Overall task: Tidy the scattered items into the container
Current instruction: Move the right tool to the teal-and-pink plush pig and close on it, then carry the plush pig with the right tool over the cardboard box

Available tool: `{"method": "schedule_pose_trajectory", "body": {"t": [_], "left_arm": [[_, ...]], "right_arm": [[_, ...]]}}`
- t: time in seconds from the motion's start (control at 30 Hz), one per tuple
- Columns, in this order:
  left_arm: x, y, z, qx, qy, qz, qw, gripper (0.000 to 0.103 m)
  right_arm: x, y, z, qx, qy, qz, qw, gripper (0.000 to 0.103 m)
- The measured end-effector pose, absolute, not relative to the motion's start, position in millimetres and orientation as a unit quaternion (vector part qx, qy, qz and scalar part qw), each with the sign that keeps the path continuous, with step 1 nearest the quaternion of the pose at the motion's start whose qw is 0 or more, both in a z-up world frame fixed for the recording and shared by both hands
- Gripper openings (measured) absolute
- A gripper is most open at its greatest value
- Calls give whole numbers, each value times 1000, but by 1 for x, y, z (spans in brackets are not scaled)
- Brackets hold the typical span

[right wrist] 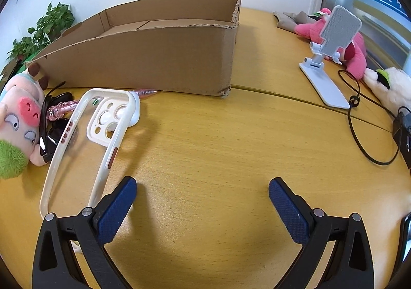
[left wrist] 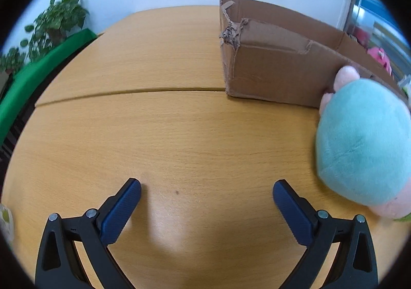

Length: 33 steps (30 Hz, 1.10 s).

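Phone case (right wrist: 87,140) lies flat on table (right wrist: 205,140), just left of right gripper (right wrist: 202,190), near cardboard box (right wrist: 154,58) front wall. Judged light, thin, flexible, slick plastic; pinch one long side rail, not open middle. Plush cow (right wrist: 18,119), sunglasses (right wrist: 51,132), pink pen (right wrist: 64,108) crowd its far side; pen partly hidden behind case. Right jaws wide, empty. Left gripper (left wrist: 206,190) jaws wide, empty, over bare wood. Box interior possibly empty; mostly hidden. Plush cut off at frame edge.

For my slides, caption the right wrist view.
Open right tongs over the table, phone case and box ahead.
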<state>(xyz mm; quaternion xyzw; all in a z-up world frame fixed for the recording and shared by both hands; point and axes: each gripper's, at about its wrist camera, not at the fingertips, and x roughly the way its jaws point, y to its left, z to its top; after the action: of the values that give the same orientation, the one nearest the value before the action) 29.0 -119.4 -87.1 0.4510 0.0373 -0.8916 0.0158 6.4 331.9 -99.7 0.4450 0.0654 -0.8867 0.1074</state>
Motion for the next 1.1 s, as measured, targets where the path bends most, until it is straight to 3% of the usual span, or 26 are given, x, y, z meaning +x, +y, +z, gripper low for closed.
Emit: {"method": "schedule_pose_trajectory", "body": {"t": [0.1, 0.27, 0.47, 0.53, 0.8, 0.87, 1.1], "left_arm": [[45, -121, -60, 414, 103, -904, -25, 100], [49, -89, -8, 372, 133, -912, -113, 101], [-2, -65, -38, 435, 134, -879, -143, 101], [-9, -74, -45, 438, 178, -865, -167, 93], [6, -67, -47, 444, 174, -865, -160, 86], [7, -66, -46, 443, 169, -866, -158, 86], [6, -64, -47, 442, 166, -869, -151, 86]], "right_arm": [[6, 332, -99, 445, 64, -887, 105, 103], [6, 331, -99, 446, 62, -887, 102, 103], [7, 331, -99, 446, 60, -887, 99, 103], [9, 331, -99, 446, 58, -888, 95, 103], [23, 325, -95, 454, 36, -888, 69, 102], [33, 314, -82, 436, 35, -895, 87, 97], [69, 213, -18, 344, 112, -904, 228, 103]]}}
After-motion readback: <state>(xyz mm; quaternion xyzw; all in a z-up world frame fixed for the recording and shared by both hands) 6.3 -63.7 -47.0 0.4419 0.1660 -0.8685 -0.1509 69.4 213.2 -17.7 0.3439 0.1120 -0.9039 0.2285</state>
